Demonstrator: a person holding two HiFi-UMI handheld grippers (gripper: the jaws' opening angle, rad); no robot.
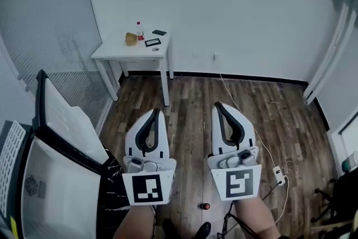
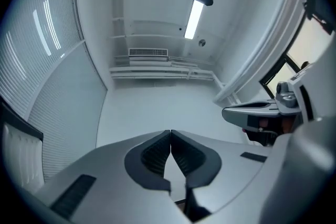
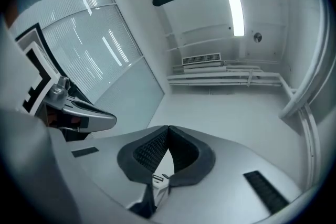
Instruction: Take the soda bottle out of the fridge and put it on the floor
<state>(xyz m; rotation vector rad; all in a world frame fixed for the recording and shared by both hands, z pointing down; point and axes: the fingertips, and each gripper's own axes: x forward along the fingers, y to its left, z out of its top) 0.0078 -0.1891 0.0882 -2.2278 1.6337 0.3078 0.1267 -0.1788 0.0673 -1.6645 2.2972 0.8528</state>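
Where the head view starts, at the person's dark shoes (image 1: pixel 201 229), a small red thing (image 1: pixel 205 206) lies on the wood floor (image 1: pixel 190 92), just behind the grippers' marker cubes. Ahead of it the left gripper (image 1: pixel 157 111) and the right gripper (image 1: pixel 217 104) are held side by side, near each other but not touching, with their tips pointing away from the person. In the left gripper view the dark ribbed pads (image 2: pixel 151 157) are pressed together at the tips with nothing between them. The right gripper view shows the same, its pads (image 3: pixel 149 155) meeting at the tips and holding nothing (each pair leaves only a thin pale gap lower down, where the pads curve apart).

Left of the left gripper stands the fridge (image 1: pixel 53 198), white inside, with its door (image 1: pixel 64 115) swung open. Right of the right gripper a white power strip (image 1: pixel 278 174) lies on the floor.

Further off, a white table (image 1: pixel 120 51) stands against the wall (image 1: pixel 235 8), toward the left corner. The bottle (image 1: pixel 139 31) stands upright on it near the back edge, red-capped, well apart from both grippers and from the fridge. Just beside it sits a brown thing (image 1: pixel 131 38). To the right lie two flat dark things, one (image 1: pixel 152 42) nearer and one (image 1: pixel 159 32) at the back.

Both gripper views tilt upward, to a ceiling light (image 2: pixel 194 18) and a vent (image 2: pixel 148 52) high on the wall.
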